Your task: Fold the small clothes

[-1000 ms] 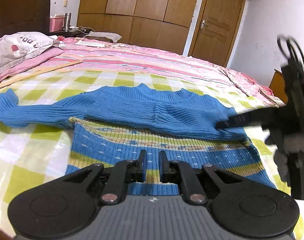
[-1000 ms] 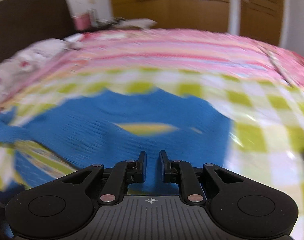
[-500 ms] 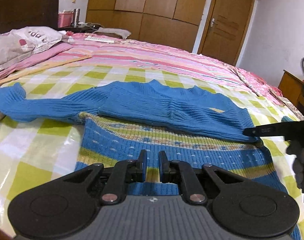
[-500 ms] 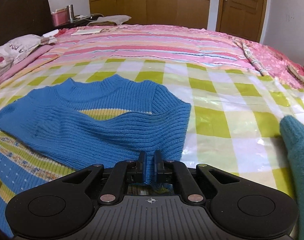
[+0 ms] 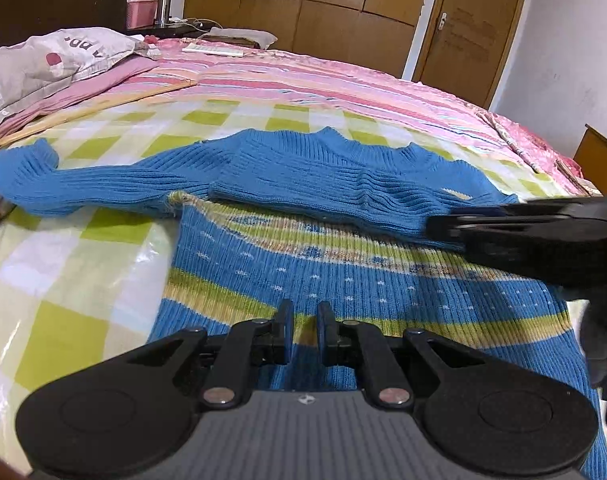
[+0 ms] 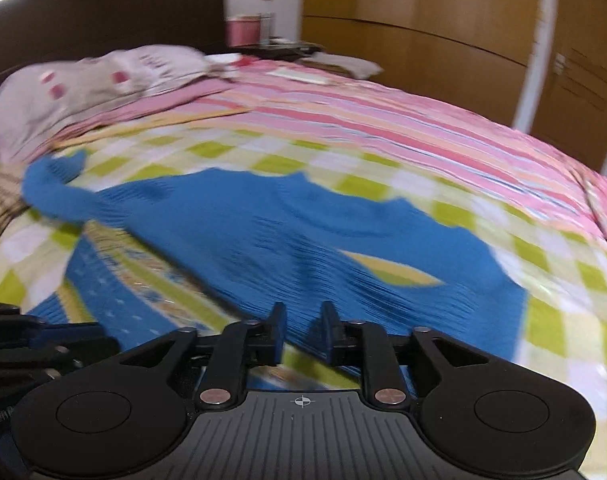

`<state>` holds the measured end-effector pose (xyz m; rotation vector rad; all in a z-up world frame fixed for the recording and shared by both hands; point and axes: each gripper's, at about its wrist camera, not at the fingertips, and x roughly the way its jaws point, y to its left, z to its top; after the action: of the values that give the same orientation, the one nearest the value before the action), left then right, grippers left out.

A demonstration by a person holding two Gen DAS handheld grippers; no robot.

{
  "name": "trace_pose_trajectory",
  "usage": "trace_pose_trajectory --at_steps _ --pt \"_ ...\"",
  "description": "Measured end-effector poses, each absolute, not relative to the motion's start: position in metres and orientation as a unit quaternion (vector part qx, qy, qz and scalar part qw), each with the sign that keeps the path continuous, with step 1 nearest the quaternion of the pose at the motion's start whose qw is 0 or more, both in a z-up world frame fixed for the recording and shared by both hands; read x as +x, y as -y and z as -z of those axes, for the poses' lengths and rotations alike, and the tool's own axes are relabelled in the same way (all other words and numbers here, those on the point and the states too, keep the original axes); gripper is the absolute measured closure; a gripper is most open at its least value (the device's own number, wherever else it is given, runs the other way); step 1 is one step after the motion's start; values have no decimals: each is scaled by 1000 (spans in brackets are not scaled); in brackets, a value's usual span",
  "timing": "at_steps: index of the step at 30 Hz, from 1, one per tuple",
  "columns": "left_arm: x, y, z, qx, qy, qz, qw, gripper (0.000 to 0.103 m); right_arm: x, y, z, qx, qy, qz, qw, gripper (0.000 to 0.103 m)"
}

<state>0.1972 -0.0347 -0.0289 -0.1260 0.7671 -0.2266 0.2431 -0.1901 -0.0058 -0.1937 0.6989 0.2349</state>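
A small blue knit sweater with yellow patterned bands lies flat on the bed; its right sleeve is folded across the chest and its left sleeve stretches out to the left. My left gripper hovers over the sweater's hem, jaws a little apart and empty. My right gripper is above the folded sleeve, jaws slightly apart, nothing between them. It also shows as a blurred black shape at the right of the left wrist view.
The bed has a green-and-white checked sheet in front and a pink striped cover behind. A grey pillow lies at the far left. Wooden wardrobes and a door stand beyond. A cabinet is at the right.
My right gripper closed on the folded sleeve half a second ago; now its jaws have opened and it has swung left over the sweater. The left gripper barely moved.
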Motion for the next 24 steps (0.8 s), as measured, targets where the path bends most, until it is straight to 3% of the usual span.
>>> trace_pose_trajectory --at_steps 7,24 --pt "198 33 29 -65 -375 113 918 85 258 148 12 -142 -327 -173 918 68" --pt "198 30 27 -73 -377 113 916 85 272 128 25 -183 -312 -192 912 71"
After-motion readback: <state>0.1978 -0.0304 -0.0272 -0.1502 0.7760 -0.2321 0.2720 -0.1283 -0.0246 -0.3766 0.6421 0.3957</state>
